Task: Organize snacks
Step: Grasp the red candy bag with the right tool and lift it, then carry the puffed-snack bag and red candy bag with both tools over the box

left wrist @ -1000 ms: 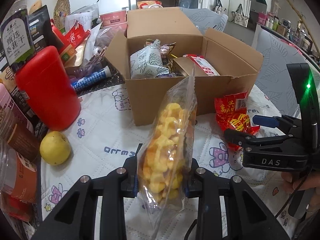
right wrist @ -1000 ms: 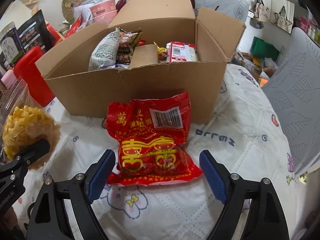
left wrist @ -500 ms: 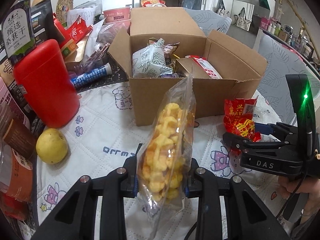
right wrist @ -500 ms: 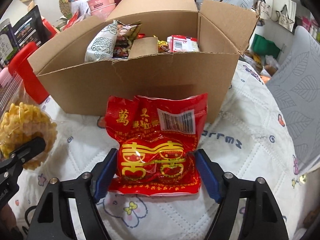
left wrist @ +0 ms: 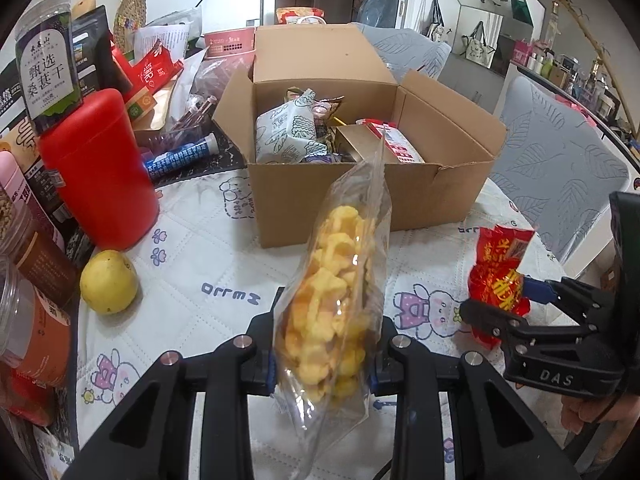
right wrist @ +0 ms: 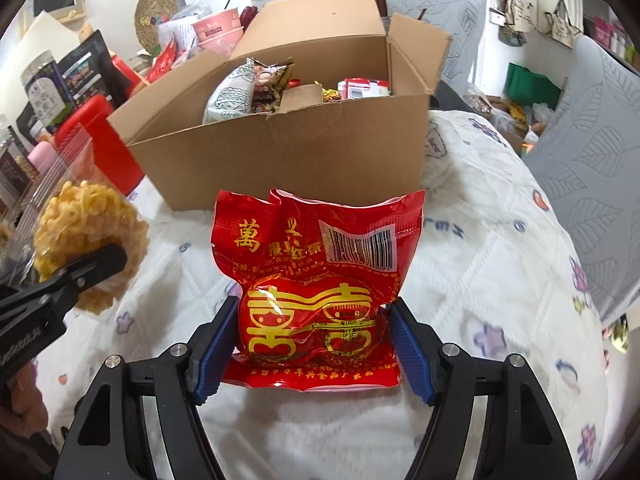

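My left gripper [left wrist: 322, 354] is shut on a clear bag of yellow puffed snacks [left wrist: 336, 292] and holds it upright above the table; the bag also shows in the right wrist view [right wrist: 86, 236]. My right gripper [right wrist: 312, 340] is shut on a red snack packet [right wrist: 316, 288] with gold characters, lifted off the cloth; the packet also shows in the left wrist view [left wrist: 500, 272]. An open cardboard box [left wrist: 360, 196] holding several snack packs stands just beyond both grippers, also in the right wrist view [right wrist: 280, 156].
A red canister [left wrist: 96, 172], a yellow pear [left wrist: 109, 282], jars and packets crowd the left side. A white quilted cloth [right wrist: 500, 280] covers the table. A grey chair [left wrist: 560, 160] stands at the right.
My right gripper has closed on the red packet and raised it off the cloth. My left gripper has lifted slightly with the yellow snack bag still held.
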The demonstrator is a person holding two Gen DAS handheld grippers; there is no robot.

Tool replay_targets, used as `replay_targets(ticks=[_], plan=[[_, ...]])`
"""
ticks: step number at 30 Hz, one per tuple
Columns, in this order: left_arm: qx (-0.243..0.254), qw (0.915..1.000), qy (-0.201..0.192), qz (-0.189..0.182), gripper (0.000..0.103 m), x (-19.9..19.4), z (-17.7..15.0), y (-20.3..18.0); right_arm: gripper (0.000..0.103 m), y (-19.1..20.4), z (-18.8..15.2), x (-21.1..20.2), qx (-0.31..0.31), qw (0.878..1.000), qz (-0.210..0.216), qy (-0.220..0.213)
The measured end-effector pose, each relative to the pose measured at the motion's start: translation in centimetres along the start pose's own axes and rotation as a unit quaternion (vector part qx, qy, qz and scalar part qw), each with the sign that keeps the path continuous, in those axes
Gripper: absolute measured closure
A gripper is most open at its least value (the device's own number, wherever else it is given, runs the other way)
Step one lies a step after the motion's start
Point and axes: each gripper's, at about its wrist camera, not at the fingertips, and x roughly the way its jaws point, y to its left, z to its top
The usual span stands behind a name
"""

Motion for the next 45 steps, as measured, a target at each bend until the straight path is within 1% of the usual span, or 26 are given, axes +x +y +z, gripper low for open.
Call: replay_targets(ticks=[8, 13, 20, 26, 34, 41, 45], plan=[[0.006, 0.9999, -0.006, -0.012, 0.073, -1.6, -0.6, -1.2, 0.030, -0.1, -2.5, -2.9, 0.013, 1.000, 0.003, -0.012], [0.017, 0.9995, -0.018, -0.020, 0.073, -3.2, -0.8, -2.2, 0.030, -0.2, -3.8, -4.9, 0.023, 0.999, 0.005, -0.024], [0.034, 0.9981, -0.041, -0.030, 0.073, -5.4, -0.3, -3.4, 0.030, -0.1, -4.7, -7.5, 0.026, 0.999, 0.006, -0.046], [0.052, 0.9957, -0.064, -0.042, 0.073, -7.3, 0.4, -4.6, 0.030, 0.3, -4.7, -10.1, 0.020, 0.997, 0.007, -0.075], [0.068, 0.9914, -0.100, -0.050, 0.073, -9.4, 2.2, -5.7, 0.030, 0.8, -3.2, -13.3, 0.012, 0.993, 0.020, -0.117], [0.077, 0.9865, -0.133, -0.056, 0.073, -10.7, 4.4, -6.3, 0.030, 1.3, -0.5, -15.4, -0.010, 0.988, 0.026, -0.152], [0.077, 0.9843, -0.146, -0.063, 0.073, -11.0, 6.0, -6.4, 0.030, 1.5, 1.3, -15.8, -0.015, 0.986, 0.032, -0.161]])
